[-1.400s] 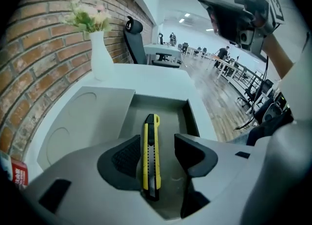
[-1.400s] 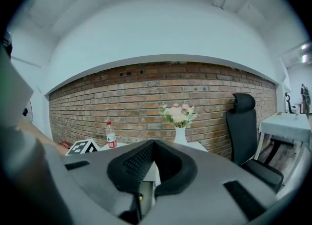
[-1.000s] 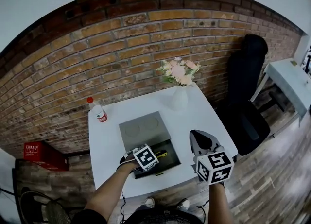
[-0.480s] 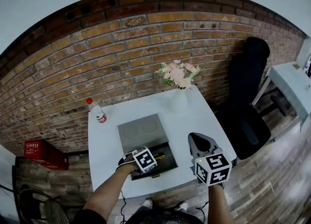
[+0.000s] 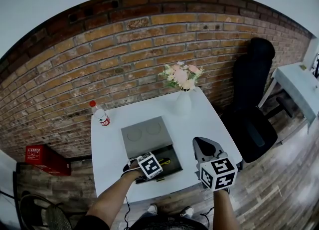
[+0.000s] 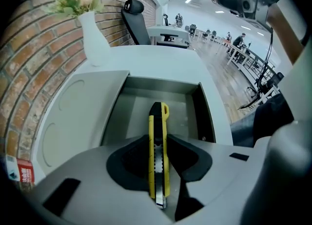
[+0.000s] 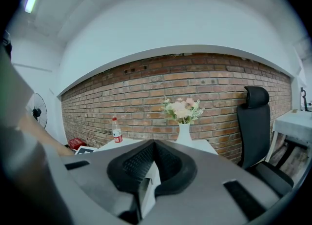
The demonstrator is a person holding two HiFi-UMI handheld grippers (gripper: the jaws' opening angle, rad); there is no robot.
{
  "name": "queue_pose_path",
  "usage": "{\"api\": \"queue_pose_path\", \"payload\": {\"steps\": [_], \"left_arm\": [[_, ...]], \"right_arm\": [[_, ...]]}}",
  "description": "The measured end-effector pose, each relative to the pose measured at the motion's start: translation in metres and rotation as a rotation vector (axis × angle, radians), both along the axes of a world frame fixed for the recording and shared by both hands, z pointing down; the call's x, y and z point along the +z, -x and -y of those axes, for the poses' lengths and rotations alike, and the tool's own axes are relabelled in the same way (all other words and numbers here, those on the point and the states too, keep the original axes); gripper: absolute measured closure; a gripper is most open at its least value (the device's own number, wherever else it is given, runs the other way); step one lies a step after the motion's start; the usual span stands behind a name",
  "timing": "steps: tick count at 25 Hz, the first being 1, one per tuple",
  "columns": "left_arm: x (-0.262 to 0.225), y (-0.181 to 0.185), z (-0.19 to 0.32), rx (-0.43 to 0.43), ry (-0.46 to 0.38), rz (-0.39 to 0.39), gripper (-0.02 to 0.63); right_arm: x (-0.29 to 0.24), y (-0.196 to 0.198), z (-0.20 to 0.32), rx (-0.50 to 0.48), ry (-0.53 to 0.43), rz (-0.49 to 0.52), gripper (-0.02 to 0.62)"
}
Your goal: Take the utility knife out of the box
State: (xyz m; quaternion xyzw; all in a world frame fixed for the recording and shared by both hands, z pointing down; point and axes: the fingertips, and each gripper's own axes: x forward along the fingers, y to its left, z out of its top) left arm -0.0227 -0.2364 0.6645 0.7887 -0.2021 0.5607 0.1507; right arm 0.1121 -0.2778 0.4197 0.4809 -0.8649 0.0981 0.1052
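Note:
A yellow and black utility knife (image 6: 157, 121) lies lengthwise in the open grey box (image 6: 161, 85), whose lid (image 6: 78, 116) is folded back flat. My left gripper (image 6: 158, 170) points steeply down into the box with its jaws closing. The knife is between the black pads (image 6: 129, 163), which touch both its sides. In the head view the left gripper (image 5: 157, 167) is over the box (image 5: 172, 166) and only a bit of the knife (image 5: 165, 162) shows. My right gripper (image 5: 203, 144) hovers to the right of the box, shut and holding nothing (image 7: 153, 143).
A white vase of flowers (image 5: 183, 102) stands at the white table's far edge and a red-capped bottle (image 5: 101, 115) at its far left corner. A black office chair (image 5: 251, 119) is on the right, a red crate (image 5: 40, 156) on the floor at left, and another white table (image 5: 299, 84) at far right.

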Motion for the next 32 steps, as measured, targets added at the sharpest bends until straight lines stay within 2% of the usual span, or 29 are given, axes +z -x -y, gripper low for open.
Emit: {"api": "queue_pose_path", "payload": {"steps": [6, 9, 13, 18, 24, 32], "left_arm": [[-0.005, 0.002, 0.001, -0.037, -0.026, -0.038, 0.479], [-0.017, -0.007, 0.006, -0.036, -0.066, -0.090, 0.479], [-0.044, -0.007, 0.015, -0.083, -0.134, -0.125, 0.479], [-0.078, -0.019, 0.024, -0.153, -0.181, -0.248, 0.479], [-0.139, -0.027, 0.047, -0.214, -0.333, -0.382, 0.479], [-0.224, -0.019, 0.065, -0.350, -0.537, -0.566, 0.479]], "right_arm": [[-0.002, -0.003, -0.006, 0.012, -0.003, 0.000, 0.577], [-0.001, -0.003, -0.008, 0.016, -0.003, 0.003, 0.577], [-0.002, 0.001, -0.010, 0.012, -0.003, 0.005, 0.577], [-0.003, 0.000, -0.011, 0.013, -0.005, 0.005, 0.577], [-0.008, -0.004, -0.011, 0.025, -0.017, 0.005, 0.577], [-0.017, -0.020, -0.008, 0.060, -0.034, 0.015, 0.577]]}}
